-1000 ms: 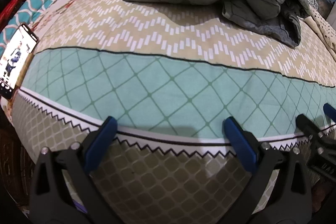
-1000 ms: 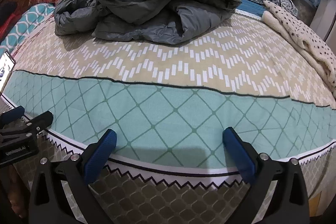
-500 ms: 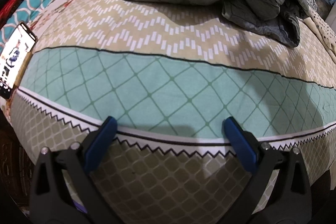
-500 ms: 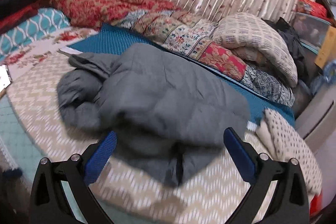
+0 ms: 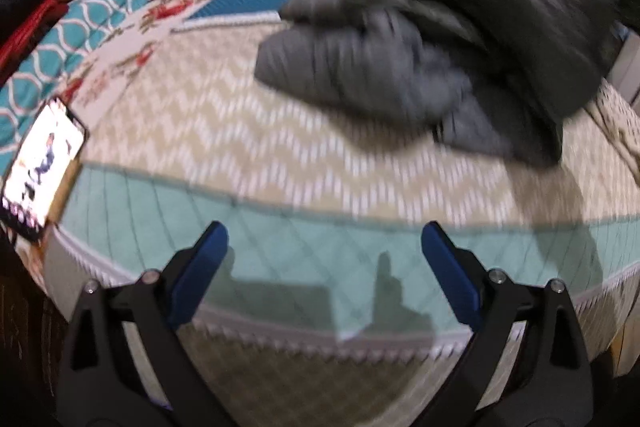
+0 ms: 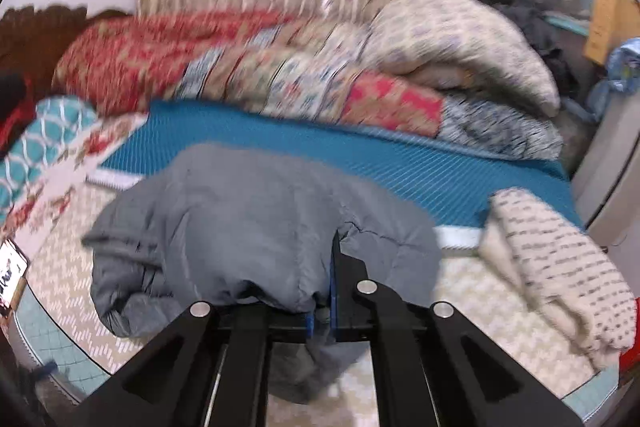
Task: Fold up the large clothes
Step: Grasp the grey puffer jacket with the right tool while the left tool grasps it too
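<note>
A crumpled grey puffer jacket (image 5: pixel 440 39) lies bunched on the patterned bedspread (image 5: pixel 224 131), far right in the left wrist view. My left gripper (image 5: pixel 324 247) is open and empty, low over the bed's near edge, well short of the jacket. In the right wrist view the jacket (image 6: pixel 248 219) fills the middle, and my right gripper (image 6: pixel 332 287) is shut on a fold of its near right edge.
A lit phone (image 5: pixel 40 167) lies at the bed's left edge. Red and floral quilts (image 6: pixel 224 67) and a pillow (image 6: pixel 460 39) are piled at the back on a blue mat (image 6: pixel 400 163). A spotted cream blanket (image 6: pixel 560 267) lies at the right.
My right gripper moved forward onto the jacket and shut on it. The left gripper moved forward and tilted up, staying open. The jacket's heap has shifted.
</note>
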A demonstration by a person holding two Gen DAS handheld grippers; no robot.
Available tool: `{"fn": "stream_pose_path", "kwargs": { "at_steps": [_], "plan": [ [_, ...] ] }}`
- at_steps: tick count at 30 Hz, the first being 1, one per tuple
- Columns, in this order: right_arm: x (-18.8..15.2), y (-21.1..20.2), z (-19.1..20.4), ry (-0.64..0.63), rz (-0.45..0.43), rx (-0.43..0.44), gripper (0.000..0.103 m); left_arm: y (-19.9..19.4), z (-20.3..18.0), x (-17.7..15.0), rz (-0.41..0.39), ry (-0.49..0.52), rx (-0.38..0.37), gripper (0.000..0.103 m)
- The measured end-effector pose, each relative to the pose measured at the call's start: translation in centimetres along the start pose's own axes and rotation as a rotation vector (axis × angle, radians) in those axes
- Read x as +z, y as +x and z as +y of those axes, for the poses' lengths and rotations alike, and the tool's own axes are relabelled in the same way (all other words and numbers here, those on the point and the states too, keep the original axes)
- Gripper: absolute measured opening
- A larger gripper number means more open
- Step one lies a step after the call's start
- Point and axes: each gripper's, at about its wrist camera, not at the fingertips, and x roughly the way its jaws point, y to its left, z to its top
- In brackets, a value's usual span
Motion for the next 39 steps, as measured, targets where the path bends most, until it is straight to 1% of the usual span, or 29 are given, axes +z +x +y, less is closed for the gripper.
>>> {"fn": "stream_pose_path", "kwargs": {
  "at_steps": [2,4,5,6,7,8,9,10,11,13,15,17,18,20,21,22,23,24,26,28,29,30,32,33,34,35,36,37,39],
  "plan": [
    [0.2,-2.0,-2.3,0.034,-0.02,0.003,0.027,1.1,-1.4,2.6,-0.019,0.038,0.01,0.096],
    [0.8,-3.4,-4.4,0.065,-0.028,0.005,0.027,2.4,-3.4,4.0,-0.017,0.09,0.015,0.096],
    [1.1,-4.1,-5.3,0.081,-0.037,0.002,0.027,3.3,-4.2,4.5,-0.015,0.12,0.022,0.092],
    [1.3,-4.8,-6.2,0.098,-0.049,-0.001,0.027,4.7,-5.2,5.1,-0.011,0.165,0.057,0.066],
    [1.8,-6.2,-7.8,0.125,-0.07,-0.007,0.027,5.8,-5.6,5.5,0.008,0.2,0.089,0.046],
    [2.3,-7.4,-9.2,0.151,-0.093,-0.01,0.027,6.7,-5.8,5.8,0.044,0.224,0.089,0.017],
    [2.7,-8.4,-10.2,0.168,-0.109,-0.012,0.027,7.2,-5.2,6.6,0.08,0.202,0.058,0.01],
    [3.1,-9.3,-11.2,0.182,-0.124,-0.013,0.027,6.8,-4.7,7.0,0.071,0.178,0.05,0.008],
    [3.9,-10.8,-12.5,0.196,-0.148,-0.015,0.027,5.7,-3.8,7.8,0.036,0.155,0.05,0.007],
    [5.1,-13.0,-14.3,0.227,-0.189,0.001,0.026,2.2,-1.9,10.0,-0.075,0.127,0.054,0.006],
    [6.1,-15.0,-16.3,0.286,-0.226,0.057,0.026,-3.2,0.3,12.6,-0.197,0.073,0.003,0.004],
    [6.4,-16.8,-18.4,0.368,-0.257,0.122,0.026,-8.5,1.6,14.7,-0.315,0.039,-0.018,0.004],
    [5.9,-17.5,-19.8,0.421,-0.262,0.162,0.026,-12.2,2.2,15.4,-0.399,0.028,-0.039,0.004],
    [4.4,-17.5,-22.4,0.518,-0.224,0.209,0.027,-17.7,2.9,15.9,-0.524,0.02,-0.082,0.004],
    [2.6,-16.5,-24.0,0.595,-0.163,0.231,0.028,-19.4,3.3,15.7,-0.561,0.014,-0.1,0.004],
    [1.3,-16.0,-25.0,0.639,-0.116,0.24,0.031,-21.0,3.6,15.4,-0.593,0.007,-0.123,0.004],
    [-0.7,-14.9,-25.8,0.664,-0.048,0.226,0.037,-22.3,3.8,14.9,-0.615,0.001,-0.153,0.004],
    [-2.6,-13.8,-25.9,0.642,0.017,0.186,0.045,-23.2,3.4,14.3,-0.617,0.006,-0.173,0.004],
    [-6.8,-11.9,-25.5,0.569,0.136,0.082,0.055,-23.3,2.6,13.6,-0.584,0.035,-0.219,0.004],
    [-10.5,-10.6,-24.6,0.529,0.245,0.054,0.057,-22.3,1.2,12.3,-0.519,0.077,-0.272,0.004],
    [-12.6,-10.0,-24.1,0.494,0.316,0.059,0.057,-21.5,0.4,11.8,-0.487,0.107,-0.281,0.004],
    [-14.0,-9.9,-23.6,0.462,0.346,0.05,0.058,-20.7,0.1,11.4,-0.466,0.13,-0.278,0.004],
    [-16.4,-10.1,-22.0,0.297,0.418,-0.032,0.059,-19.6,-1.4,10.6,-0.422,0.167,-0.274,0.004],
    [-16.9,-10.3,-21.1,0.23,0.434,-0.064,0.06,-19.0,-2.2,10.4,-0.389,0.179,-0.292,0.004],
    [-17.1,-10.8,-20.2,0.151,0.44,-0.103,0.06,-18.2,-2.1,10.3,-0.381,0.186,-0.301,0.003],
    [-16.5,-11.7,-19.4,0.102,0.416,-0.126,0.06,-18.3,-2.7,10.2,-0.389,0.206,-0.302,0.003],
    [-15.9,-12.8,-18.5,0.068,0.376,-0.125,0.06,-18.6,-3.3,10.0,-0.405,0.225,-0.302,0.003],
    [-14.6,-14.2,-17.4,0.023,0.313,-0.106,0.06,-19.2,-3.6,10.1,-0.424,0.241,-0.306,0.003],
    [-12.1,-17.2,-15.0,-0.064,0.171,-0.074,0.064,-21.3,-5.2,10.8,-0.473,0.266,-0.33,0.003]
  ]
}}
